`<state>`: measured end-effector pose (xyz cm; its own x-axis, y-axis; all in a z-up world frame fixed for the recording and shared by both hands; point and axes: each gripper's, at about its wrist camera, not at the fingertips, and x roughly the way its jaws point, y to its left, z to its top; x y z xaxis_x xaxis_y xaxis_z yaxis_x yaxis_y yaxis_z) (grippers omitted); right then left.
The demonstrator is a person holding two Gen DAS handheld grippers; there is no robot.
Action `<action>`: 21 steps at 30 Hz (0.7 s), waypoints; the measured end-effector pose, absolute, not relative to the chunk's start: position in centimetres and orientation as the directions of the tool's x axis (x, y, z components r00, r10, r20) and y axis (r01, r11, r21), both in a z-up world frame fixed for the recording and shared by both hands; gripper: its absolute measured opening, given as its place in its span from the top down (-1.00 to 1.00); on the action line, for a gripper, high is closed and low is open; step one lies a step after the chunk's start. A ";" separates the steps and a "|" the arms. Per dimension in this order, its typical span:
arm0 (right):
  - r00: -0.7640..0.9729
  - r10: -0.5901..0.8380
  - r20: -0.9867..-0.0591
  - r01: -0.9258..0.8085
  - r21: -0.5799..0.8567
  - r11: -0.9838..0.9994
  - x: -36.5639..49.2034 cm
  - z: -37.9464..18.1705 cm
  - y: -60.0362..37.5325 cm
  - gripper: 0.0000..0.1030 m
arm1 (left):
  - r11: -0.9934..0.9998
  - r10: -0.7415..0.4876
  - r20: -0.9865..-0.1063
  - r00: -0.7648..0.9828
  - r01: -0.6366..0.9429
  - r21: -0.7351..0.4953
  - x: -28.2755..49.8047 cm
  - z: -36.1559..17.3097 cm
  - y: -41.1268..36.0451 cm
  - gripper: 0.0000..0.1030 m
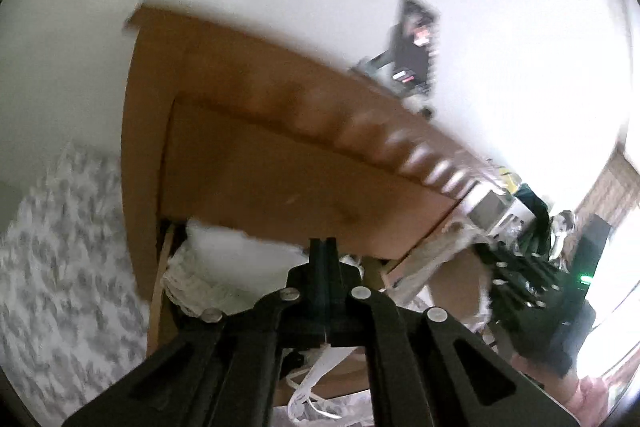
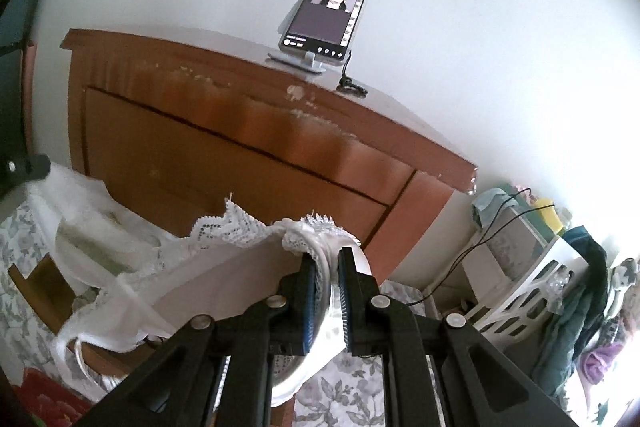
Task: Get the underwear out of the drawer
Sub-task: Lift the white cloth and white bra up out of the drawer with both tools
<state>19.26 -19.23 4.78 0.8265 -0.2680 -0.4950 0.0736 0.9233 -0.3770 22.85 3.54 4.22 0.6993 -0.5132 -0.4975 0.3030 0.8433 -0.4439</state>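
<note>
Right gripper (image 2: pixel 325 279), jaws nearly closed, pinches one white lace underwear garment (image 2: pixel 224 243) raised in front of the dresser (image 2: pixel 224 147). Left gripper (image 1: pixel 324 259) is fully closed; whether it pinches any fabric cannot be told. Step: lifting out of the one open drawer (image 2: pixel 32 283); next, the trailing straps must clear it. One phone (image 2: pixel 326 15) stands on top.

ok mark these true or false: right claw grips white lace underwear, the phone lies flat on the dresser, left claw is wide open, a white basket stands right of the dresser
1. The right claw grips white lace underwear: true.
2. The phone lies flat on the dresser: false, it is propped on a stand.
3. The left claw is wide open: false, it is shut.
4. A white basket stands right of the dresser: true.
</note>
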 end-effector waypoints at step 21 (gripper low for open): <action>0.793 -0.250 -0.555 0.038 -0.365 0.930 19.8 2.0 -20.7 0.78 | 0.918 -0.371 -0.830 0.416 0.031 -0.395 30.6 -7.3 3.0 -0.09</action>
<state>19.82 -20.67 2.02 0.7934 -0.2501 -0.5549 0.0376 0.9301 -0.3654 30.59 3.00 -7.26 0.4157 -0.3713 -0.8303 0.0312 0.9182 -0.3950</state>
